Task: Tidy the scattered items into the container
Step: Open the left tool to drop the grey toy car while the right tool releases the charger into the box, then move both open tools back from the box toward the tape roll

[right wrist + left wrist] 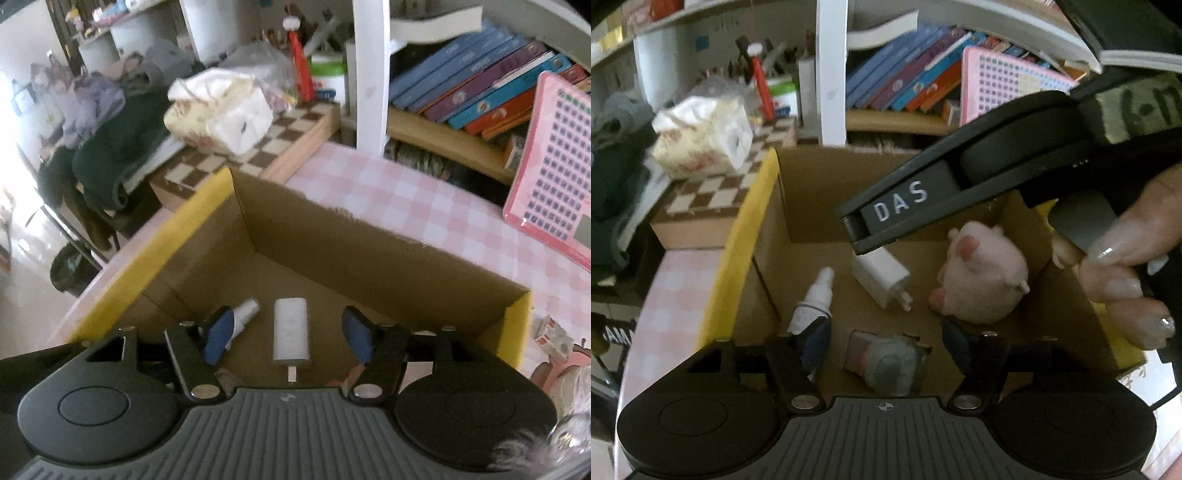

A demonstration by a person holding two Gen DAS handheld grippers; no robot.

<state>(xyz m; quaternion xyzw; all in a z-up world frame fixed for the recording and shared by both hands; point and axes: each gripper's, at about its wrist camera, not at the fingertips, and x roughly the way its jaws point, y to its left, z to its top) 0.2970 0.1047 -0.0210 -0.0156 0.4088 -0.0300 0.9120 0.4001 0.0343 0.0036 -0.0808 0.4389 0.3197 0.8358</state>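
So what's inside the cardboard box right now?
Inside the cardboard box: a white charger, pink plush toy, small spray bottle and a grey packaged item, partly hidden by the gripper body.

The box (812, 206) is open-topped brown cardboard with yellow outer walls, standing on the surface. On its floor lie four things. A white charger (881, 275) lies flat, prongs toward the camera. Just left of it lies a small white spray bottle (816, 295), tilted. To the right sits a pink plush (984, 275). Nearest is a grey-and-pink item (890, 363), too blurred to identify.
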